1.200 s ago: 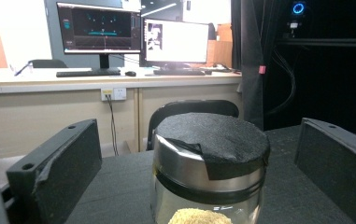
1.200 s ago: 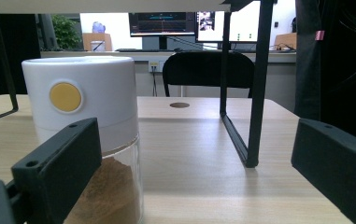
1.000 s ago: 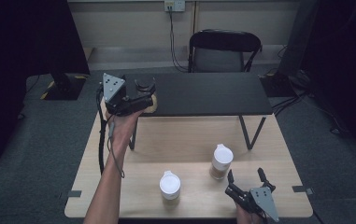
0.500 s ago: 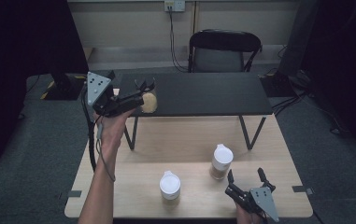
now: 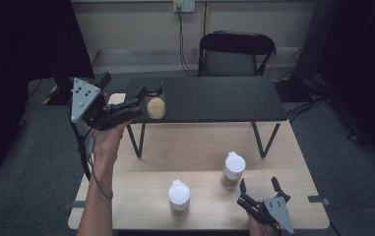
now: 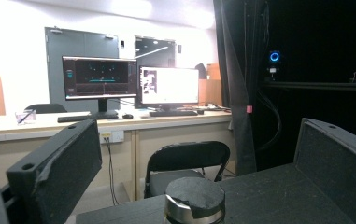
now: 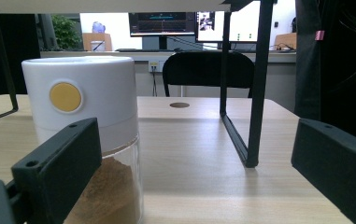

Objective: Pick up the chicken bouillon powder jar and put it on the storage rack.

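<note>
**Left gripper at a jar on the black shelf, right gripper resting low**

Nearest the person, at the front edge of the wooden table (image 5: 140, 206), the right gripper (image 5: 260, 186) sits low with its two black jaws spread wide and nothing between them. In the right gripper view the same gripper (image 7: 199, 154) looks along the tabletop, its jaws far apart at either side of the frame.

Just ahead of it stand two white-lidded jars. One white-lidded jar (image 5: 179, 197) is near the table's front middle; the second white-lidded jar (image 5: 233, 170) stands a little farther back and to the right, just beyond the right gripper. In the right gripper view a jar (image 7: 86, 135) fills the left side, showing brown powder below a white cap with a yellow round button; which of the two it is I cannot tell.

Farther back, a black shelf (image 5: 214, 98) on thin metal legs stands on the table. At its left end stands a small jar (image 5: 156, 106) with tan contents, upright on the shelf top. The left gripper (image 5: 150, 91), held up by the person's left hand (image 5: 107, 140), reaches in from the left, its jaws open and set to either side of that jar. In the left gripper view the jar's dark lid (image 6: 195, 196) rises at the bottom centre between the spread jaws, with clear gaps on both sides.

Beyond the shelf stands a black folding chair (image 5: 236, 51).
</note>
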`<state>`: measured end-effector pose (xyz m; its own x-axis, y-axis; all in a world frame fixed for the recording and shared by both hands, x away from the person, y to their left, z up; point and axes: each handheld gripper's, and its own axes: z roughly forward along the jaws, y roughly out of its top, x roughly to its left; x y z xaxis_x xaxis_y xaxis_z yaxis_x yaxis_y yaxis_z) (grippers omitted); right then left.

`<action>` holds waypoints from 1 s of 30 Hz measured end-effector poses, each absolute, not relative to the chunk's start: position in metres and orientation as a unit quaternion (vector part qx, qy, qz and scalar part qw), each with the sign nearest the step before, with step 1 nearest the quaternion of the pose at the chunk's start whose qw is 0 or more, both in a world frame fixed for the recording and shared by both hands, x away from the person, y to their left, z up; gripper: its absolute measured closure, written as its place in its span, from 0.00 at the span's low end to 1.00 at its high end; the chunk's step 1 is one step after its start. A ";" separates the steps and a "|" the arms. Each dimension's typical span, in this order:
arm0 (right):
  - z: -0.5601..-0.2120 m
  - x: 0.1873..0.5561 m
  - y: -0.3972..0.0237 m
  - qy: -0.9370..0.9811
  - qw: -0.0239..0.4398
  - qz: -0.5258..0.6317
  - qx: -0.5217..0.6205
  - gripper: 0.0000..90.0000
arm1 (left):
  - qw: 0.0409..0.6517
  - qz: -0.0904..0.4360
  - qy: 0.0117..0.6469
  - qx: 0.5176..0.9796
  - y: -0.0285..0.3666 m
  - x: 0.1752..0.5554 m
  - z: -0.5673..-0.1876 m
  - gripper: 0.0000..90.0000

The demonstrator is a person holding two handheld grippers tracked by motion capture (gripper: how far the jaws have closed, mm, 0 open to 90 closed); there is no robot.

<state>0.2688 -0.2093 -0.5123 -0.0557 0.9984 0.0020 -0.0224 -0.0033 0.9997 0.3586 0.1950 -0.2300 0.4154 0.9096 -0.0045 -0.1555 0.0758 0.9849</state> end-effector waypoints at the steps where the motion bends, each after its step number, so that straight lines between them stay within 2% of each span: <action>1: -0.512 0.269 -0.209 0.507 0.491 0.520 0.481 0.01 | 0.644 0.412 0.349 0.542 0.196 0.358 -0.230 0.00; 17: -0.512 0.269 -0.209 0.507 0.491 0.520 0.481 0.01 | 0.641 0.411 0.347 0.548 0.202 0.337 -0.245 0.00; 30: -0.512 0.269 -0.209 0.507 0.491 0.520 0.481 0.01 | 0.635 0.414 0.348 0.551 0.204 0.323 -0.276 0.00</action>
